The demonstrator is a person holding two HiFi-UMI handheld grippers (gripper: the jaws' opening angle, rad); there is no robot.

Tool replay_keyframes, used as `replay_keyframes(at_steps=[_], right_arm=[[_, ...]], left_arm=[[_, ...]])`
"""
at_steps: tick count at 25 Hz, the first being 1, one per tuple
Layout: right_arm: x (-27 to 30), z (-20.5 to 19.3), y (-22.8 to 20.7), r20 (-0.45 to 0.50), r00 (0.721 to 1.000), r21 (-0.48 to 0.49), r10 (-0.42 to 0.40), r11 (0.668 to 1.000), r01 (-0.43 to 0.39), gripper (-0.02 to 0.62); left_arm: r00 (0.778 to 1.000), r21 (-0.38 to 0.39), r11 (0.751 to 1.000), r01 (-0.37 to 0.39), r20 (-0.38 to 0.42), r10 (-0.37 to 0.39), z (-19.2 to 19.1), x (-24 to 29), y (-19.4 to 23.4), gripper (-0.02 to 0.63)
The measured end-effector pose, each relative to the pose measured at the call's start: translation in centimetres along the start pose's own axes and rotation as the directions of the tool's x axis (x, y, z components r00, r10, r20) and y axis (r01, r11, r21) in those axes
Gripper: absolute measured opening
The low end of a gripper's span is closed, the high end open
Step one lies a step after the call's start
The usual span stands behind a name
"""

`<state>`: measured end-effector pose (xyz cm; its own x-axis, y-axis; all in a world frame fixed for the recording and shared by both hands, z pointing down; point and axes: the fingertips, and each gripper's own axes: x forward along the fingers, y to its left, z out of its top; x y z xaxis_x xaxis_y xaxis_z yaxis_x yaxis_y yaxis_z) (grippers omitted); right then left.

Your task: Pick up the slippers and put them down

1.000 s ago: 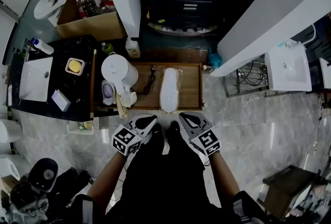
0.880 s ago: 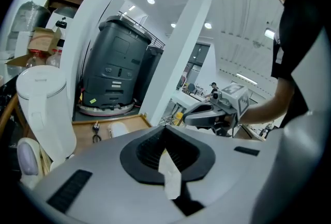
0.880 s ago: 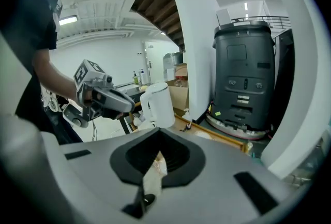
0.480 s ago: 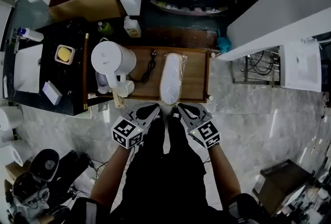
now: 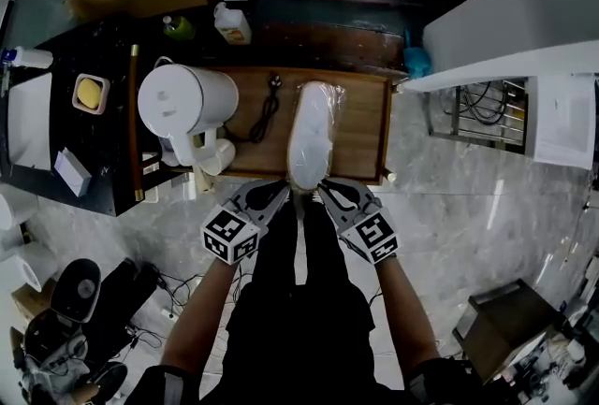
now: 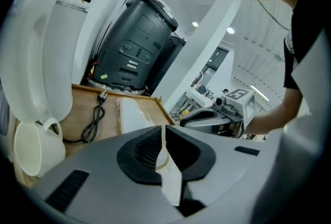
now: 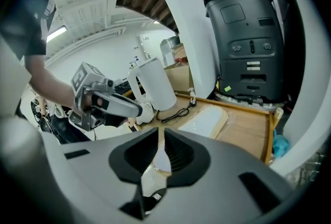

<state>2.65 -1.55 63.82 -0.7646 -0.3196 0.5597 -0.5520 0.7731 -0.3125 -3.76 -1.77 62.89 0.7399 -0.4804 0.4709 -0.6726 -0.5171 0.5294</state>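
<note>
Plastic-wrapped slippers point(image 5: 312, 134) lie on wooden tray point(image 5: 363, 127), white kettle point(image 5: 178, 104) alongside. Left gripper point(image 5: 280, 192) and right gripper point(image 5: 327, 190), both with jaws pressed together, flank pack's near end.

Head view steeply overhead, gripper views low, close — all share white plastic-wrapped slippers point(image 5: 312, 137) on brown wooden tray point(image 5: 362, 130).
</note>
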Motion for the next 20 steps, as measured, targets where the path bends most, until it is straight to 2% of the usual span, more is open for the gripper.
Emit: replay_keyframes(at_steps=[3, 6, 15, 20], right_arm=[[1.2, -0.9, -1.4, -0.011, 1.0, 0.007, -0.01, 1.0, 0.01, 0.083], [1.9, -1.8, -2.6, -0.029, 0.999, 0.023, -0.022, 0.999, 0.022, 0.117], [3.9, -4.4, -5.6, -0.071, 0.997, 0.089, -0.027, 0.995, 0.033, 0.173], [4.6, -5.0, -6.8, -0.068, 0.997, 0.17, -0.03, 0.985, 0.041, 0.24]], left_arm=[[1.0, -0.006, 1.0, -0.021, -0.016, 0.021, -0.9, 1.2, 1.9, 0.023], [0.998, -0.024, 0.999, -0.043, -0.04, 0.043, -2.0, 2.3, 3.6, 0.118], [0.995, -0.069, 0.996, -0.061, -0.082, 0.056, -4.2, 5.1, 6.5, 0.144], [0.991, -0.089, 0.993, -0.082, -0.113, 0.072, -5.0, 6.0, 7.8, 0.201]])
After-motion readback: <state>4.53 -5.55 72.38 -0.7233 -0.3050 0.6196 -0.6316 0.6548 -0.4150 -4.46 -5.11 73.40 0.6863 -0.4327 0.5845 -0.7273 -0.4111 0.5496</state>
